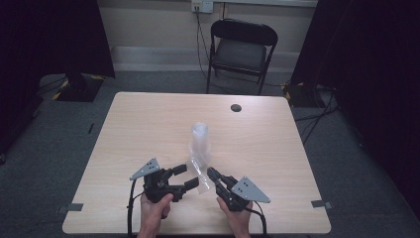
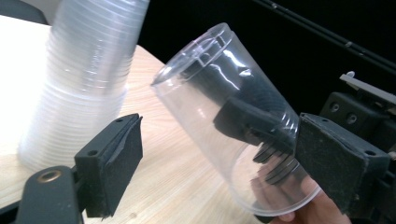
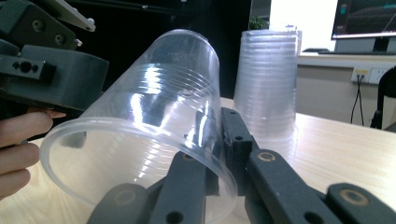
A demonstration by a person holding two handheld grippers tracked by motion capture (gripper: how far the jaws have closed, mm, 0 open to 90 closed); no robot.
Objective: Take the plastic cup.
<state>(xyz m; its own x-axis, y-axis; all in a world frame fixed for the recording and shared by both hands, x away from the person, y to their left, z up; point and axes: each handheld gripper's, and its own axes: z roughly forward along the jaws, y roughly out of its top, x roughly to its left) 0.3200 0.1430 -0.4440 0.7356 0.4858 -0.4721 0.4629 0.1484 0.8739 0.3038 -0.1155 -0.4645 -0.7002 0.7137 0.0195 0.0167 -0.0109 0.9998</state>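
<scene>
One clear cup pinched at the rim, left gripper open around it

Two grippers meet over the near middle of the desk (image 1: 148,124). Your right gripper (image 1: 214,174) has its jaws closed on the wall of a single clear plastic cup (image 3: 140,135), one jaw inside the mouth and the other outside, pinching near the rim. The cup hangs tilted, its closed base pointing up and away, its open mouth toward your right hand (image 1: 240,220). In the left gripper view the cup (image 2: 224,116) lies across the gap between the jaws with the right gripper's jaw dark inside it.

Your left gripper (image 1: 184,177) stands wide open. Its jaws flank the cup's mouth end; the pad on the far side sits just beside the rim, the other pad well apart from it, so it has hold of nothing.

Just beyond the held cup, a stack of clear cups (image 1: 200,141) stands upside down on the desk, near the middle. A black folding chair (image 1: 241,49) stands on the floor past the far edge.
</scene>
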